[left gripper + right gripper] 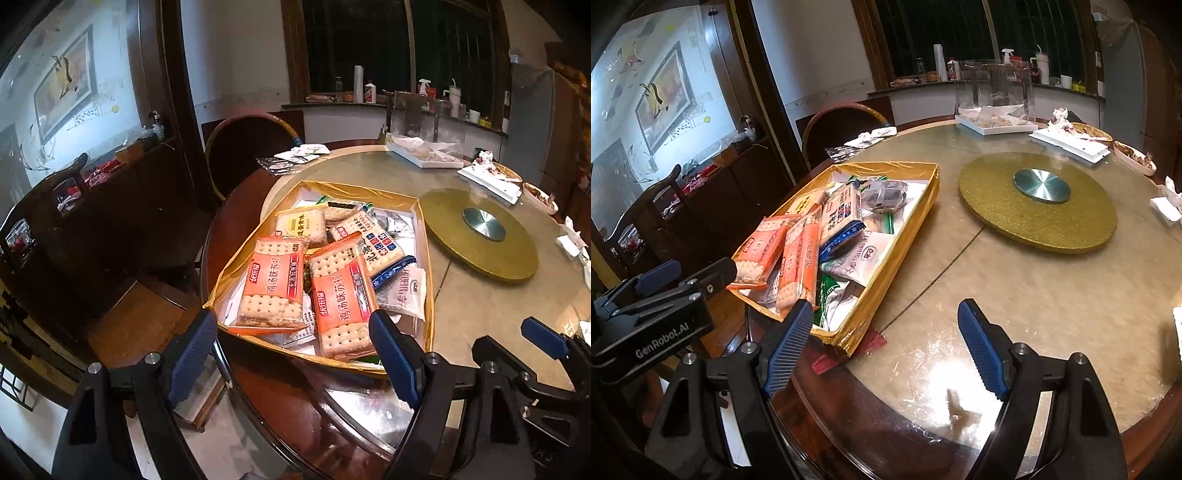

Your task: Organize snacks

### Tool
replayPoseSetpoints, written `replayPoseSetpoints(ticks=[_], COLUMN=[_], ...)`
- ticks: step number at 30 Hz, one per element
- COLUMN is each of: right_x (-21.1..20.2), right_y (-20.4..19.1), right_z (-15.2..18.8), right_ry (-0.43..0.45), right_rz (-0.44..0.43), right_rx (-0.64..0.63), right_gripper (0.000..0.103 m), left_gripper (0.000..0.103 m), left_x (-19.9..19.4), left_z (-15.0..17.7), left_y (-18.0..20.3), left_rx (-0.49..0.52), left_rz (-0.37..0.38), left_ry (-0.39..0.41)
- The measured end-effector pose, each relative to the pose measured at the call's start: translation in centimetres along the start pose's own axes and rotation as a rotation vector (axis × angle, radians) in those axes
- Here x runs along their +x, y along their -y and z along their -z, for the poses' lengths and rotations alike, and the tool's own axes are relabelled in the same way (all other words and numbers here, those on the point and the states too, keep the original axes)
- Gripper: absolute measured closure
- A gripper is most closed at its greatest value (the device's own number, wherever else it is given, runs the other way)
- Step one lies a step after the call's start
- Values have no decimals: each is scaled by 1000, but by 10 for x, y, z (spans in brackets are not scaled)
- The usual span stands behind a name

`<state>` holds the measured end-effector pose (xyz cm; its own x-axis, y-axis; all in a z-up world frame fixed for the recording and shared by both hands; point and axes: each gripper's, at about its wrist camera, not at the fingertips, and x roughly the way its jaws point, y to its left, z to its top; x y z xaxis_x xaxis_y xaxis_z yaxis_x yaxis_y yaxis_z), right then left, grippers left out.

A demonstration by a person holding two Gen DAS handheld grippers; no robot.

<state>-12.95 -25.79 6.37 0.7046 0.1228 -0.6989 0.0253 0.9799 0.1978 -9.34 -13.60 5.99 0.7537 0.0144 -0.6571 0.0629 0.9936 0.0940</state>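
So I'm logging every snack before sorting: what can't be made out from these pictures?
- Packets at the bottom of the gold tray: both views, covered by the orange cracker packs.
- Green packet: right wrist view, part hidden by the right gripper's finger.
- Windowsill bottles: too small.

We see cracker packets in the tray on the table, left of the turntable.

you face a round table with a gold turntable, dark windows behind, a wooden chair, and a framed picture on the wall.
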Motion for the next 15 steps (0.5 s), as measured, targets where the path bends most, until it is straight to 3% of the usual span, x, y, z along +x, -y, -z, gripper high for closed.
replayPoseSetpoints(ticks=[15], right_x=[14], right_y=[-4], right_z=[-5], right_ry=[-25], right_rz=[2], right_rx=[-8], right_gripper=[22], left_gripper=[19], left_x=[15], left_z=[-2], left_y=[-6], left_rx=[-5], left_rz=[33], left_ry=[-8])
